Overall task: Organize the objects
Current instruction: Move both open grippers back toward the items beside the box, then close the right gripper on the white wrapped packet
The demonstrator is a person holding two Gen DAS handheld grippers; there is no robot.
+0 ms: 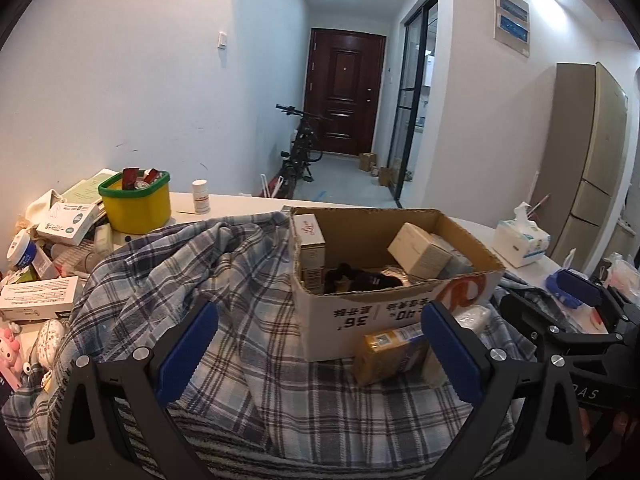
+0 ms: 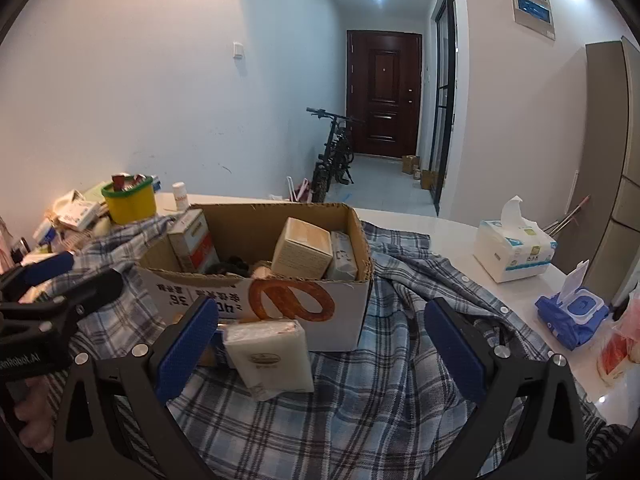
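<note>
An open cardboard box (image 1: pixel 400 312) (image 2: pixel 280 304) holding several small cartons and a dark item rests on a blue plaid shirt (image 1: pixel 224 280) (image 2: pixel 400 380) spread over the white table. In front of the box lie a yellow packet (image 1: pixel 388 354) and a white wrapped pack (image 2: pixel 270 354). My left gripper (image 1: pixel 320 344) hovers open above the shirt, the yellow packet by its right finger. My right gripper (image 2: pixel 322 344) is open too, with the white pack just inside its left finger, untouched. Each gripper shows at the edge of the other's view.
A yellow tub with a green rim (image 1: pixel 136 200) (image 2: pixel 129 198), a white pill bottle (image 1: pixel 201 196) and piled medicine boxes (image 1: pixel 66 224) crowd the table's left. A tissue pack (image 2: pixel 514 246) and blue wet wipes (image 2: pixel 572 314) sit right. A bicycle (image 1: pixel 298 148) stands in the hallway.
</note>
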